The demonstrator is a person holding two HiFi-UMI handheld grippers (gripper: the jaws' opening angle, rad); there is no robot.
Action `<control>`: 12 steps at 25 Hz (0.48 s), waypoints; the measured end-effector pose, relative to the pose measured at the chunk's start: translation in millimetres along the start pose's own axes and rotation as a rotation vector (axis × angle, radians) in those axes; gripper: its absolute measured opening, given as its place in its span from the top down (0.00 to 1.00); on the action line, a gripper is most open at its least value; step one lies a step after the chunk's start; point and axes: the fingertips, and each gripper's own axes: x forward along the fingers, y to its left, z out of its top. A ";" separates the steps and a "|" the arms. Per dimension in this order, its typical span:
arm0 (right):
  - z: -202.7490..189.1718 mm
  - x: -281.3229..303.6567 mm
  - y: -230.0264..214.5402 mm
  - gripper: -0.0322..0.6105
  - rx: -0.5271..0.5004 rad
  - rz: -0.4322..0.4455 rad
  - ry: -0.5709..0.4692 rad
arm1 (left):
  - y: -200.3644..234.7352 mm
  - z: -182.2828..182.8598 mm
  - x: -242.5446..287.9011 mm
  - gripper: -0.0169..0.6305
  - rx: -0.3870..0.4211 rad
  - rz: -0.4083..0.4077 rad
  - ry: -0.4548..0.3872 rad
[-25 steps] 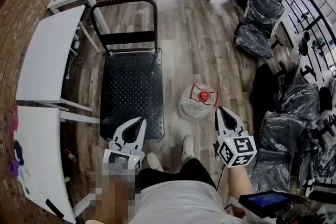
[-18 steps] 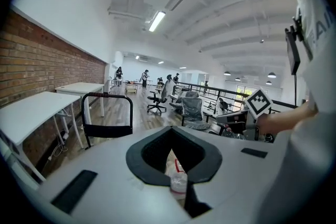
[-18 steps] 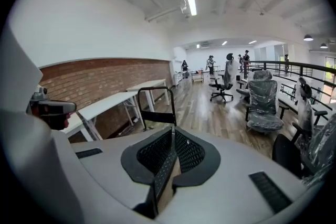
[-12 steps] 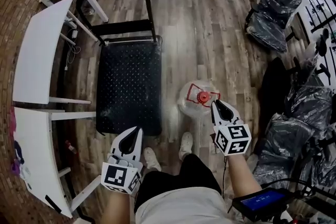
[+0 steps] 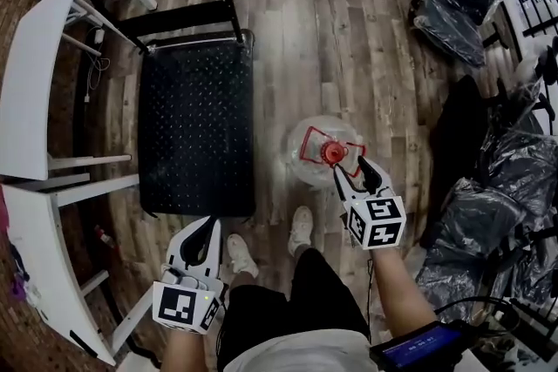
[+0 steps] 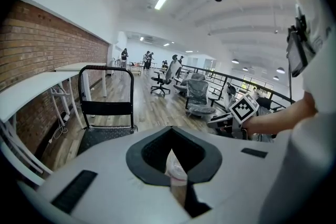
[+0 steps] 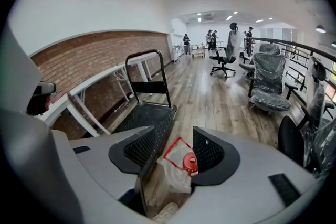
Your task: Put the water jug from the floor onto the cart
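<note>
Clear plastic water jug point(image 5: 316, 159) stands upright on the wooden floor point(image 5: 349, 30), just right of the black cart point(image 5: 196, 126). Its long axis is vertical and its red cap point(image 5: 331, 153) points up. The right gripper point(image 5: 353, 167) hangs at its near side. Its jaws are partly apart and have just been opening, with the cap in the gap but ungripped. The left gripper point(image 5: 209, 226), near left, is closed and empty.

Your water jug point(image 5: 307, 163): clear glossy plastic; cap point(image 5: 331, 153) red plastic. Your cart deck point(image 5: 196, 135): black, matt, studded; push bar point(image 5: 228, 0) glossy black tube. Floor point(image 5: 349, 30) under you: wood planks, satin sheen. Your right gripper point(image 5: 351, 168): smooth matt pale plastic shell; pads point(image 7: 139, 147) black, dotted texture. Chairs point(image 5: 453, 9) beside you: shiny film wrap.
</note>
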 end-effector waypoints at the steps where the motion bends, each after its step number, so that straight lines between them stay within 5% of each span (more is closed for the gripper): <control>1: -7.2 7.9 -3.1 0.63 -0.002 -0.002 0.013 | 1.4 -6.2 4.7 0.98 -0.002 0.004 0.010; 12: -72.3 84.7 -28.9 0.50 -0.054 -0.003 0.152 | 7.6 -67.3 46.4 0.98 -0.049 0.022 0.083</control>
